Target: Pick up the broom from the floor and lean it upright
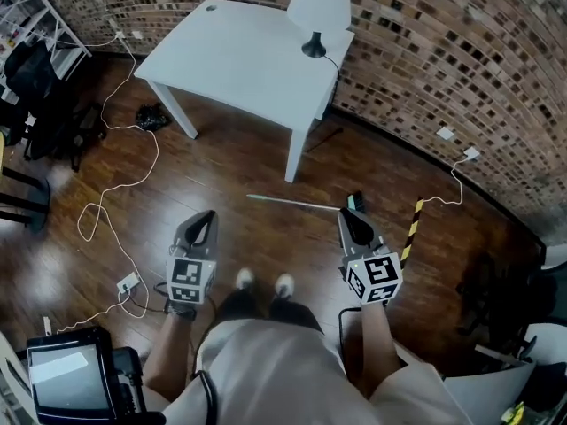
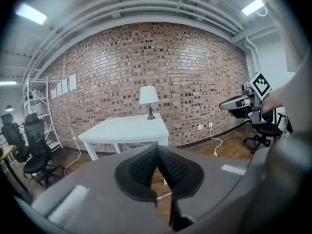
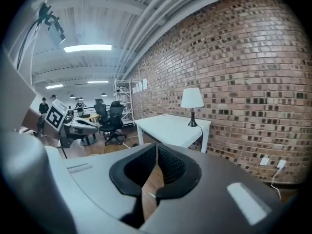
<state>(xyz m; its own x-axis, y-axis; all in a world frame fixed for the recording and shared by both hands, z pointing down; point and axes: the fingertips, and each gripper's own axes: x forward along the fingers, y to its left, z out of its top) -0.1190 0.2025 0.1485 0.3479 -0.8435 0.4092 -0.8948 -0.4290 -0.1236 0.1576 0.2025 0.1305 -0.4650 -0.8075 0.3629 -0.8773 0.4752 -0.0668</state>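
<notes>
Broom [image 1: 292,203] lies on floor [image 1: 221,171], just beyond right gripper [image 1: 348,213]; its jaws apparently together; left gripper [image 1: 208,216] jaws together.

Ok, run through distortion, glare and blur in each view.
Head view: fisheye bends the brick wall into an arc; light sheen on the floor. Left gripper view: black vignette corners, ceiling light blown out. Right gripper view: same vignette, strip light glaring.
</notes>
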